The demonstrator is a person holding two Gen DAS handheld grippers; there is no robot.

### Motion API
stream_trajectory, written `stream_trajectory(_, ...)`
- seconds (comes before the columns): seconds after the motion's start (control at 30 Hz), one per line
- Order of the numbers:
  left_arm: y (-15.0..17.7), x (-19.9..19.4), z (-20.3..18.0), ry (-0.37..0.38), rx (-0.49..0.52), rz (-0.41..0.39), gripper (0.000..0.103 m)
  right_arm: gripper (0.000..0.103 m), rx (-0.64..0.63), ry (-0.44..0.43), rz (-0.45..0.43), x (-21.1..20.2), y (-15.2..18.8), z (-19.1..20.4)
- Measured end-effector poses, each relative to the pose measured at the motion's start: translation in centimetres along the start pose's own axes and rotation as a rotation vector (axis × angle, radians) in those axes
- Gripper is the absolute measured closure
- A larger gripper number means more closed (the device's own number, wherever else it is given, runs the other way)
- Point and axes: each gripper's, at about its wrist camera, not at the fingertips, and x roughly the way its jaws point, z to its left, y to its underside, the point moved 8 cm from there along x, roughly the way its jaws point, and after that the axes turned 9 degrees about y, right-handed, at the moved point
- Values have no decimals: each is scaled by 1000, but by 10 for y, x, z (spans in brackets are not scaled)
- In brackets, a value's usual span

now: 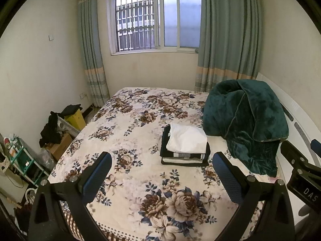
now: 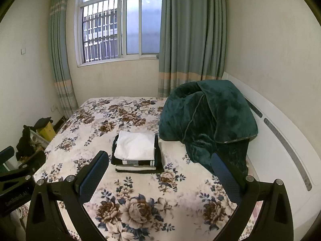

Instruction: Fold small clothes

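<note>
Stack of folded clothes [image 1: 185, 146] sits on the bed [image 1: 128, 132], right of centre, just beside the green blanket [image 1: 244, 120]. White piece on top, dark ones under. The stack's long axis seems to run toward the window [image 1: 158, 18], folded edges facing the cameras, though lens warp makes this unsure. No loose garment visible on the bedspread. Judgement: folding looks done or between items; next move calls for fetching another piece, perhaps from the dark heap on the floor [image 1: 53, 128]. Left gripper [image 1: 162, 172] and right gripper [image 2: 160, 172]: jaws wide, empty, hovering short of the stack.
</note>
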Motion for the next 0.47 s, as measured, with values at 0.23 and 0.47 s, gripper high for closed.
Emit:
stream_trajectory(0.23, 0, 0, 0, -5, 2, 3, 0, 0, 1, -1, 0, 0, 0, -1)
stream_trajectory(0.47, 0, -2, 0, -8, 3, -2, 0, 0, 0, 4, -2, -1, 0, -2)
